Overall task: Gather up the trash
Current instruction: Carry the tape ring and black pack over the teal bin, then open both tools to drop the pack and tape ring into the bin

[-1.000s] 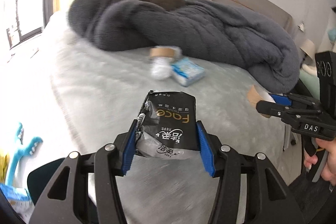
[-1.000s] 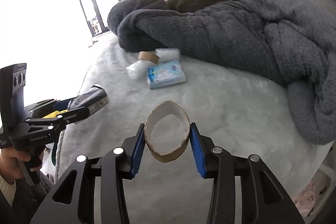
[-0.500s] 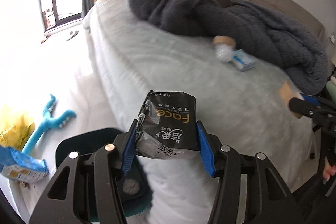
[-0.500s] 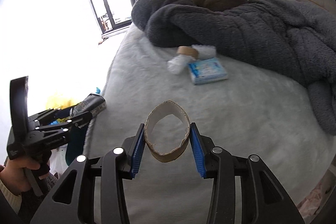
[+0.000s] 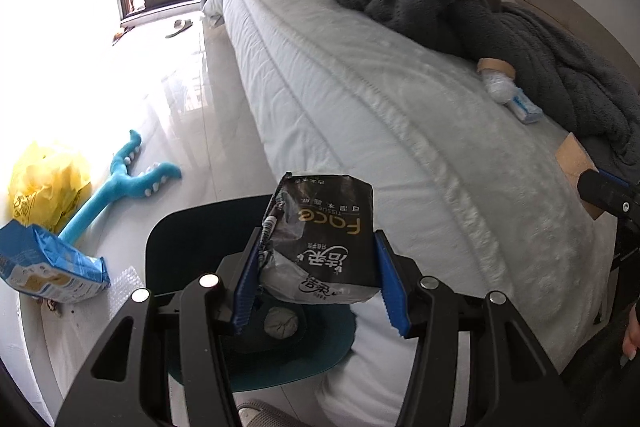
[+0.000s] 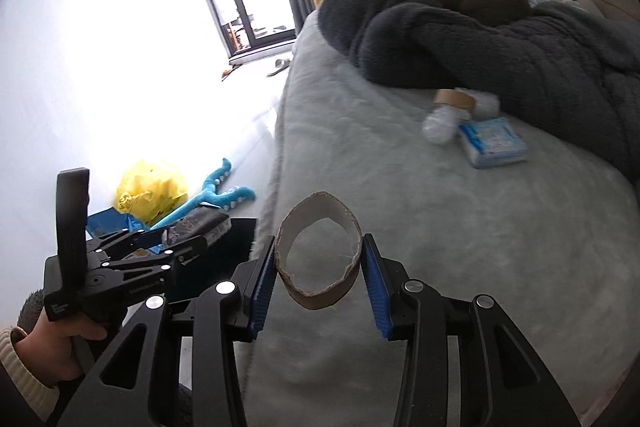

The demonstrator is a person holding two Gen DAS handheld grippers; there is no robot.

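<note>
Left wrist view now looks down past the bed's edge at a dark teal bin [image 5: 188, 239] on the floor, where a second ago it faced the grey blanket and the middle of the bed [image 5: 360, 99]. The left gripper [image 5: 316, 283] stays clenched on the black tissue packet [image 5: 324, 239], which now hangs right above the bin's mouth; a crumpled wad [image 5: 281, 323] already lies inside. Beside it, the right gripper [image 6: 318, 279] has swung the same way and keeps its jaws grasping the squashed cardboard ring [image 6: 318, 261], though that one is over the bed's corner, not yet over the bin. So both hands are carrying their finds off the bed, and I'd judge the packet is about ready to drop. More is left behind: a cardboard tube [image 6: 454, 99], a white bundle [image 6: 440, 123] and a blue tissue pack [image 6: 492, 143] sit close together against the blanket [image 6: 500, 55], while a yellow bag [image 5: 48, 183] and a blue wrapper [image 5: 48, 267] lie on the floor.
</note>
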